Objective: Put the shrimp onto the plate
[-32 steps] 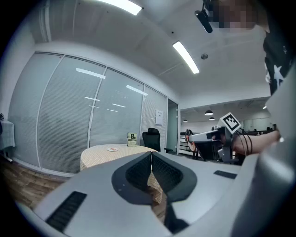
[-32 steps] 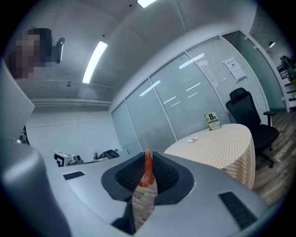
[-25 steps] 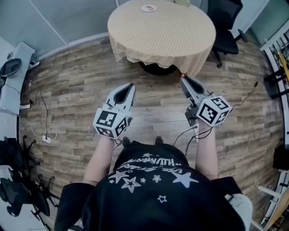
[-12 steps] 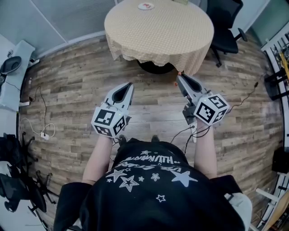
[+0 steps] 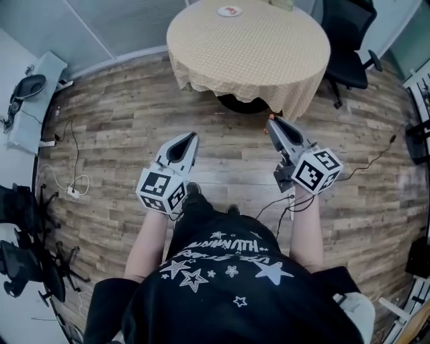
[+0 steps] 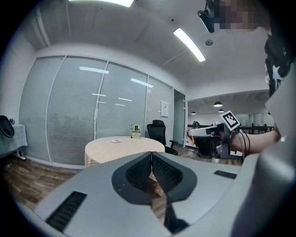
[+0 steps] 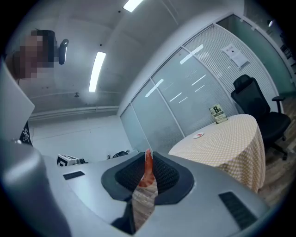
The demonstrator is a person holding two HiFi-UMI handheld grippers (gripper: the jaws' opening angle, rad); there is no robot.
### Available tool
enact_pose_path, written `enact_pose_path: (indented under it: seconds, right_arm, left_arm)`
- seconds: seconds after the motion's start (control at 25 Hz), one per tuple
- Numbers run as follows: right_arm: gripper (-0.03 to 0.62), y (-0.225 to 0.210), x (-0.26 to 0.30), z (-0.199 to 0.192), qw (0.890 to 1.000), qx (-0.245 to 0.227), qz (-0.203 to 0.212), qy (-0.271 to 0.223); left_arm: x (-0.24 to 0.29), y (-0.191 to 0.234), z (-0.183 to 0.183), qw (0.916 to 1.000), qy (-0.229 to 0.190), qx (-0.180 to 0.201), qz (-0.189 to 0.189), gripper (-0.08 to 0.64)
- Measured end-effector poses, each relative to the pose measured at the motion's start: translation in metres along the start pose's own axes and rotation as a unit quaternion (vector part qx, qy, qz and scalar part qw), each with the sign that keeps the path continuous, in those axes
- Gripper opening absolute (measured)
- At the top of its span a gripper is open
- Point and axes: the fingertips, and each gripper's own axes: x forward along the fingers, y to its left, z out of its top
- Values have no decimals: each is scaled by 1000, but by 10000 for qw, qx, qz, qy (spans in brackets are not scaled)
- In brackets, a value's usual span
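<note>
I stand on a brown wood-plank floor (image 5: 114, 127), well apart from a round table draped in beige chequered cloth (image 5: 269, 60). My right gripper (image 5: 271, 123) pinches a slim, glossy orange-red shrimp (image 7: 147, 167) between its ribbed dark pads, one end poking up past them. My left gripper (image 5: 193, 138) has its jaws pressed together on nothing. A small white plate (image 5: 230, 11) sits at the table's far edge.
</note>
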Motion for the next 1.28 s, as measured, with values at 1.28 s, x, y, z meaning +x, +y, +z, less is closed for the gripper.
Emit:
enact_pose_path:
  seconds: [1.28]
  right_arm:
    - [60,-79,114,24,9975,132,-683,122]
  left_arm:
    - [131,108,6,9970,45,-341,-687,9]
